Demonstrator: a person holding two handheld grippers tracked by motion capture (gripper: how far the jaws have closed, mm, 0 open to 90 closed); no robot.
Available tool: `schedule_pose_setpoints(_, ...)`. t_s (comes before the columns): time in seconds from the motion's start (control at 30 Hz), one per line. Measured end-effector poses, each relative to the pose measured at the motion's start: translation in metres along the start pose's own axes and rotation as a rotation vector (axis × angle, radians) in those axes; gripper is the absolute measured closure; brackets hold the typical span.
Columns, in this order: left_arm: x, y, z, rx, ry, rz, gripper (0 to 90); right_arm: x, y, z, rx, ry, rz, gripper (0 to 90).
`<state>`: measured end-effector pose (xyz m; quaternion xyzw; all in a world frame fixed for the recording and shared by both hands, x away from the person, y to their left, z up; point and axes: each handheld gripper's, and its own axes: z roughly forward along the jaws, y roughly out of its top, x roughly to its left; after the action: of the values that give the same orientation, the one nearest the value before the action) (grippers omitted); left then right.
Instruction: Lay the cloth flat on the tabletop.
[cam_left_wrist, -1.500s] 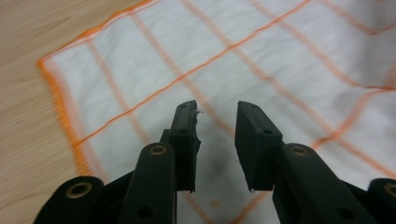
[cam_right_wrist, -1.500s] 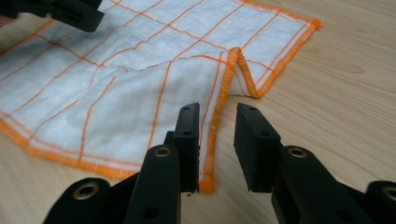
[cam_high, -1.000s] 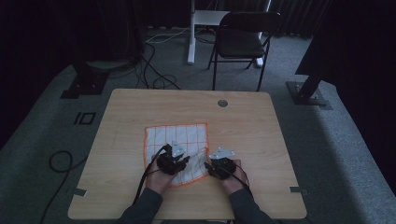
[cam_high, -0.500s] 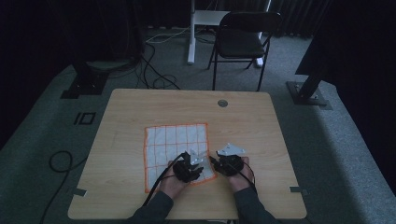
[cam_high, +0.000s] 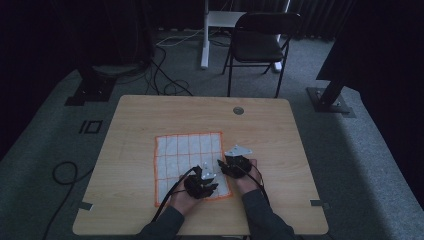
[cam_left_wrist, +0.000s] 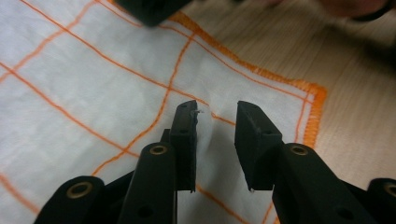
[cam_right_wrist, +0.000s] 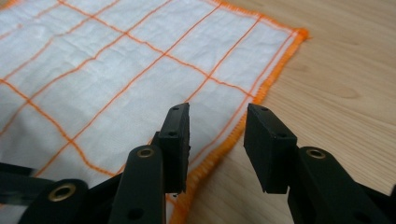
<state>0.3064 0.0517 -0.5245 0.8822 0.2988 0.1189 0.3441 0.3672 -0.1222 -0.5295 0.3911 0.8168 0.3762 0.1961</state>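
From the high view it's a light wooden table (cam_high: 150, 120) on grey carpet in a dim room, with a black folding chair (cam_high: 260, 42) behind it, cables across the floor and a round grommet (cam_high: 238, 110) near the far edge. The white cloth with orange grid lines (cam_high: 180, 155) lies flat on the near half; the left gripper (cam_high: 206, 181) sits over its near right corner, the right gripper (cam_high: 231, 162) at its right edge. The left gripper view adds the weave up close: jaws apart with a small raised fold of cloth between them, not pinched. The right gripper view shows the orange hem running under its jaws, which have just been opening and hold nothing
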Motion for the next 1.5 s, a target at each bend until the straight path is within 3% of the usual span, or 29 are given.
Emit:
schedule_pose_setpoints(0.1,0.007,-0.004,-0.013,-0.028,0.035,-0.007,68.9,0.001,0.0,0.008,0.019,-0.001,-0.014,60.7)
schedule_pose_setpoints(0.27,0.032,-0.02,-0.035,-0.045,0.124,-0.075,69.2,0.0,-0.004,0.013,0.052,-0.016,-0.024,61.1)
schedule_pose_setpoints(0.47,0.064,-0.045,-0.053,-0.024,0.23,-0.177,70.3,-0.003,-0.007,0.011,0.052,-0.018,-0.023,62.2)
schedule_pose_setpoints(0.63,0.075,-0.061,-0.058,0.015,0.279,-0.205,70.6,-0.005,-0.011,0.006,0.052,-0.036,-0.026,62.6)
schedule_pose_setpoints(0.83,0.08,-0.071,-0.057,0.039,0.293,-0.225,71.0,-0.01,-0.018,-0.002,0.053,-0.044,-0.014,62.6)
schedule_pose_setpoints(1.5,0.088,-0.069,-0.055,0.008,0.311,-0.249,69.5,-0.014,-0.028,-0.015,0.06,-0.056,0.014,62.0)
